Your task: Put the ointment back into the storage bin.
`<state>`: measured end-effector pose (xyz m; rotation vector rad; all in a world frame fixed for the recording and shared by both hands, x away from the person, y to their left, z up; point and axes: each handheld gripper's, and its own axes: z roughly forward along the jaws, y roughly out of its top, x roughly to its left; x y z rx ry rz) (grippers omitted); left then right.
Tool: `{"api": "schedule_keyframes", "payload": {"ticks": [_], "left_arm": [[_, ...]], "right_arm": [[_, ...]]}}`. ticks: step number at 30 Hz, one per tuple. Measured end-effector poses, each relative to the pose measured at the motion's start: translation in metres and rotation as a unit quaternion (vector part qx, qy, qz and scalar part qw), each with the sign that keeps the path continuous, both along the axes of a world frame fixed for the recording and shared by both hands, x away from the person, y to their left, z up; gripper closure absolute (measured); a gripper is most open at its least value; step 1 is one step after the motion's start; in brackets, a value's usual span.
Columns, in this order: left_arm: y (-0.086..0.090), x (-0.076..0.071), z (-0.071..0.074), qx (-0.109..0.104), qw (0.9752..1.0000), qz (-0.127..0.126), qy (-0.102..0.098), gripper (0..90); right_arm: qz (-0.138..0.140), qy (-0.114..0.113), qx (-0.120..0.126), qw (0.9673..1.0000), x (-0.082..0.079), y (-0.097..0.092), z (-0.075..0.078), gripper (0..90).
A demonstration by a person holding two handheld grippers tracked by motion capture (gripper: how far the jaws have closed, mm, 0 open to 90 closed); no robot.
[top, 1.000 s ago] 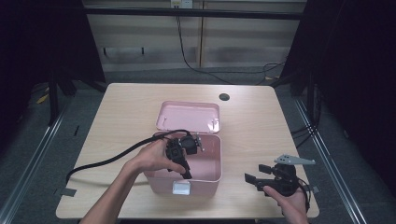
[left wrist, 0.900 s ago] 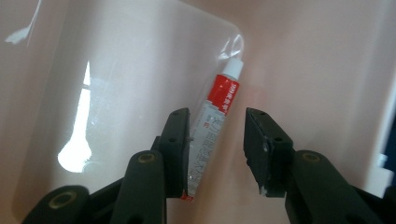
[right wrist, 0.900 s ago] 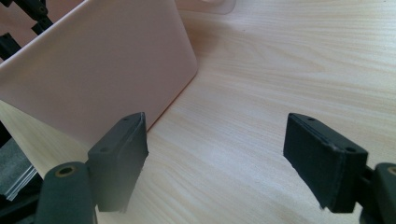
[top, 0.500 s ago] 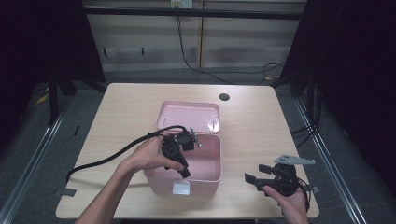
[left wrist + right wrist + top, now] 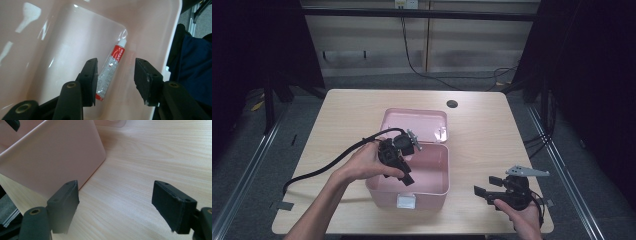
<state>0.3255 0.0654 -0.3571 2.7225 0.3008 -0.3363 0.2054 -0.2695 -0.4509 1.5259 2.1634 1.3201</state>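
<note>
A pink plastic box stands open on the wooden table, its lid folded back. On the box's floor lies a small tube with a red band and a white cap. My left gripper points down into the box, open, its jaws standing either side of the tube and above it. From above, the left gripper hangs over the box's left part, held by a hand. My right gripper is open and holds nothing, low over the table to the right of the box. It shows near the table's front right corner.
A thick black cable trails from the left gripper across the table's left side. A round dark hole sits in the table near its far edge. Bare tabletop lies right of the box. Dark fabric shows past the box's rim.
The left gripper has shifted slightly over the box's open interior. The right gripper has stayed where it was.
</note>
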Motion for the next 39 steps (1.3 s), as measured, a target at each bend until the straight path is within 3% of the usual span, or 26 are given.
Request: {"api": "schedule_keyframes", "payload": {"ticks": [5, 9, 18, 29, 33, 39], "left_arm": [[0.004, -0.003, 0.006, -0.010, 0.9999, -0.009, -0.005, 48.9], [0.009, -0.005, 0.010, -0.008, 0.9998, -0.005, -0.015, 48.4], [0.027, -0.010, 0.029, -0.030, 0.9986, 0.005, -0.044, 47.2], [0.045, -0.008, 0.033, -0.043, 0.9982, 0.018, -0.037, 42.5], [0.055, -0.008, 0.036, -0.057, 0.9969, 0.032, -0.045, 41.9], [0.067, -0.009, 0.041, -0.059, 0.9961, 0.041, -0.052, 41.3]], "right_arm": [[0.001, -0.002, -0.001, 1.0000, 0.000, 0.000, 0.000, 21.4], [0.000, 0.000, 0.000, 1.0000, 0.000, 0.000, 0.000, 21.4], [0.000, 0.000, 0.000, 1.0000, 0.000, 0.000, 0.000, 21.4], [-0.002, 0.001, -0.001, 1.0000, 0.000, 0.000, 0.000, 21.3], [-0.003, 0.001, 0.001, 1.0000, 0.000, -0.001, 0.000, 21.3], [-0.003, 0.001, 0.000, 1.0000, 0.000, 0.000, 0.000, 21.3]]}}
